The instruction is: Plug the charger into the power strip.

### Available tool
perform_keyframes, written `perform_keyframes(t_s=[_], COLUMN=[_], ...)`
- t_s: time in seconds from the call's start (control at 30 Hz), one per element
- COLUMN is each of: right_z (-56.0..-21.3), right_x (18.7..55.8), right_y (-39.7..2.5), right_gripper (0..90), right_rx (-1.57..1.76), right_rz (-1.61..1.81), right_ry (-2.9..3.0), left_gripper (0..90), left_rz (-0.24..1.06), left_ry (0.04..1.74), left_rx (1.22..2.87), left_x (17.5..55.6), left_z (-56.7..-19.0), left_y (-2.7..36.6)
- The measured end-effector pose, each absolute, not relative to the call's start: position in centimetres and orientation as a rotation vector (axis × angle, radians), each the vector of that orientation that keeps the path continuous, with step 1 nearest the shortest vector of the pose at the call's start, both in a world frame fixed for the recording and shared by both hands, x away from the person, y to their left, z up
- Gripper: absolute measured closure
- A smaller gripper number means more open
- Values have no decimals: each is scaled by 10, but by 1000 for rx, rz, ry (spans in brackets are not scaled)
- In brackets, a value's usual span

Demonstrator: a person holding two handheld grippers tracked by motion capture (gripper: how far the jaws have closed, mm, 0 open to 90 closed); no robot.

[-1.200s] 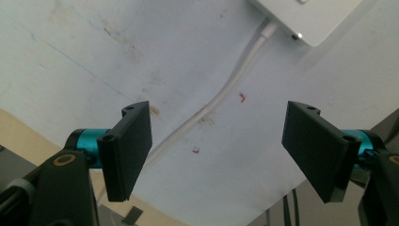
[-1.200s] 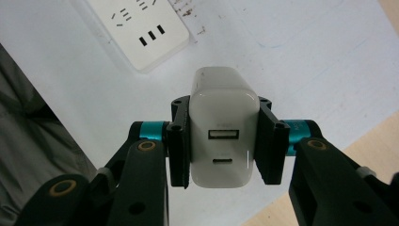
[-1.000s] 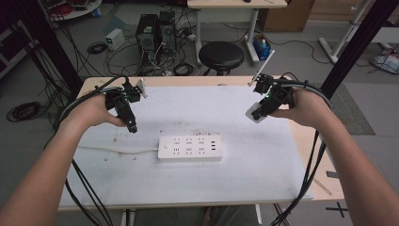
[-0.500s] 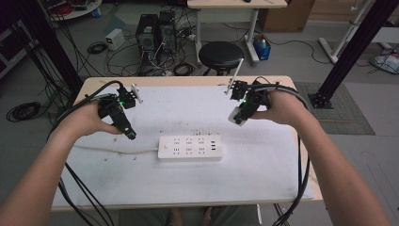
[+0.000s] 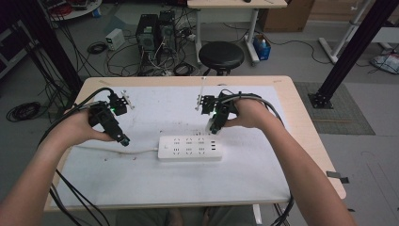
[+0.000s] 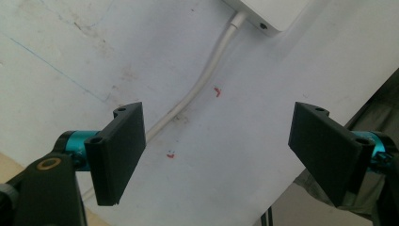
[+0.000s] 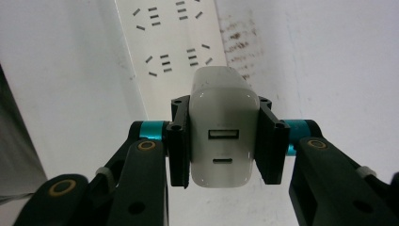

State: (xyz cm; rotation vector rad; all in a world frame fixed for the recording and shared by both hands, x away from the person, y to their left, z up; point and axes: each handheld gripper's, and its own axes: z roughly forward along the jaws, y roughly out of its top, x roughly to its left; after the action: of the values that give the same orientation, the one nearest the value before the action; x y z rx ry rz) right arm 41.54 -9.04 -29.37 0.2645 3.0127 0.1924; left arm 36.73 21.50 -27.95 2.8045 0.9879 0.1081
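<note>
In my right gripper (image 7: 225,141) view the fingers clench one white charger (image 7: 224,132) at frame centre, two ports facing me. Past it lies one white power strip (image 5: 189,148), mid-frame in the high view, the charger just above its right end. My left gripper (image 6: 219,150) has its fingers released, empty, over the strip's one cable (image 6: 197,87). The surface (image 5: 155,183) is one white sheet, smudged. Beyond, at top centre, stands one black stool (image 5: 221,54).
</note>
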Motion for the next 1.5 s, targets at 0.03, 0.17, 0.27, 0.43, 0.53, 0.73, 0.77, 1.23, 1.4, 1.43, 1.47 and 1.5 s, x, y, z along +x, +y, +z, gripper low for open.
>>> perform_keyframes(t_s=[0.03,0.17,0.27,0.43,0.53,0.73,0.77,1.23,1.4,1.43,1.47,1.5], right_z=[-297,-314,-325,-337,-340,-345,-345,-355,-357,-357,-358,-359], right_x=[415,417,418,421,421,418,418,416,417,416,417,416], right_y=[-86,-70,-60,-50,-47,-41,-40,-38,-37,-37,-36,-36], right_gripper=[620,621,621,621,621,623,623,631,630,630,631,630], right_rx=[261,174,120,90,53,-22,-36,-104,-99,-89,-96,-83], right_rz=[178,132,95,54,44,-8,-1,-2,-2,0,4,4], right_ry=[3022,3045,3050,3076,3074,3065,3062,3037,3039,3041,3039,3041], left_gripper=[194,194,163,163,163,163,163,163,163,163,163,163], left_rz=[110,109,103,99,98,89,85,57,45,41,39,40], left_ry=[992,974,956,922,922,930,928,917,904,905,896,899], left_rx=[2801,2811,2816,2839,2838,2831,2833,2835,2844,2844,2855,2853], left_x=[366,362,360,359,359,360,359,362,365,365,365,366], left_z=[-280,-282,-283,-284,-285,-289,-289,-296,-300,-300,-300,-300], left_y=[215,213,212,210,210,210,210,205,202,201,201,200])
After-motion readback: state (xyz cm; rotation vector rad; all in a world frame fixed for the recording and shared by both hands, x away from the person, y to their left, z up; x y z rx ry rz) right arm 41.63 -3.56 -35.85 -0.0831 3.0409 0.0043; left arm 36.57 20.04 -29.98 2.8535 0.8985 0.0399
